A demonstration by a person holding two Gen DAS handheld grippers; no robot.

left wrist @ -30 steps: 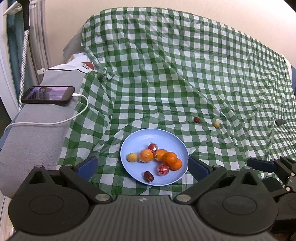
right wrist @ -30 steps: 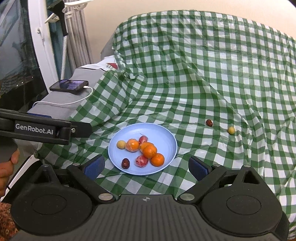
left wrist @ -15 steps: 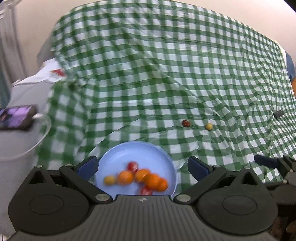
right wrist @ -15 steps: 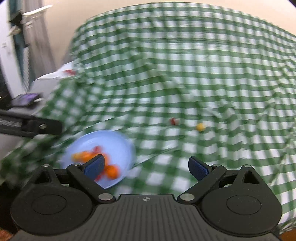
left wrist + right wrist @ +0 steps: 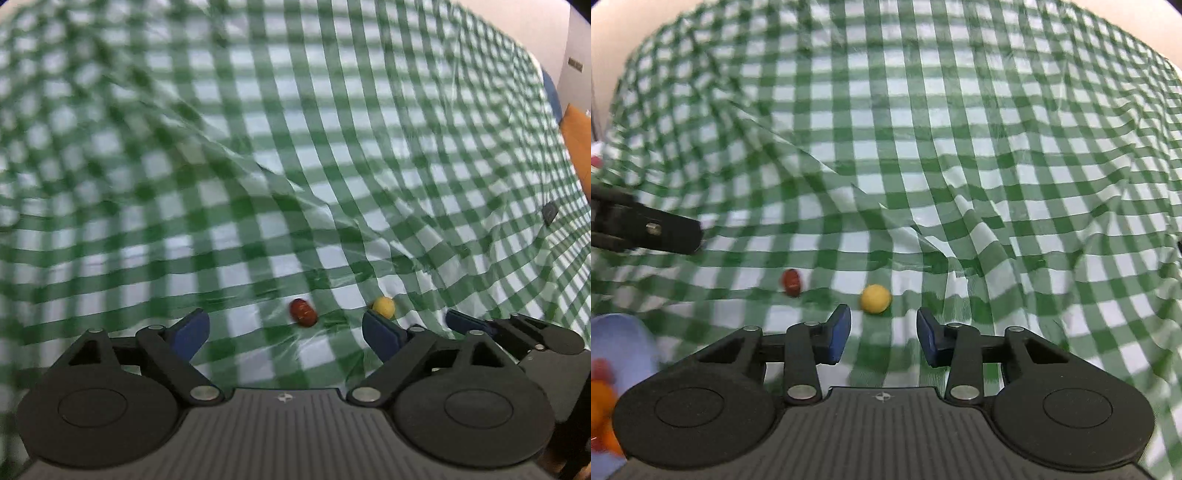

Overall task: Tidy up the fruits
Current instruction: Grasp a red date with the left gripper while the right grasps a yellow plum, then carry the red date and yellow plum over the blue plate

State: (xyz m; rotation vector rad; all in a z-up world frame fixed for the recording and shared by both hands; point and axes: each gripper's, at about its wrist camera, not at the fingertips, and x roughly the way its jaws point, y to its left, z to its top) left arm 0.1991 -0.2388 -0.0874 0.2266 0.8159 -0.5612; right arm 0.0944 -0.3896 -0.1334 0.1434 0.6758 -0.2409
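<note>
Two stray fruits lie on the green checked cloth (image 5: 960,110), apart from the blue plate (image 5: 624,343) holding the rest. Each gripper lines up on one: left gripper (image 5: 284,328), fingers spread and just easing inward, faces the red fruit (image 5: 303,312); right gripper (image 5: 882,336), fingers narrowing yet ungripped, faces the yellow fruit (image 5: 875,298). No writing is legible.

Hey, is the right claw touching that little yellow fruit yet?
Apart. In the right wrist view the yellow fruit lies on the checked cloth just beyond the right claw, whose jaws have just been closing with nothing between them.
</note>
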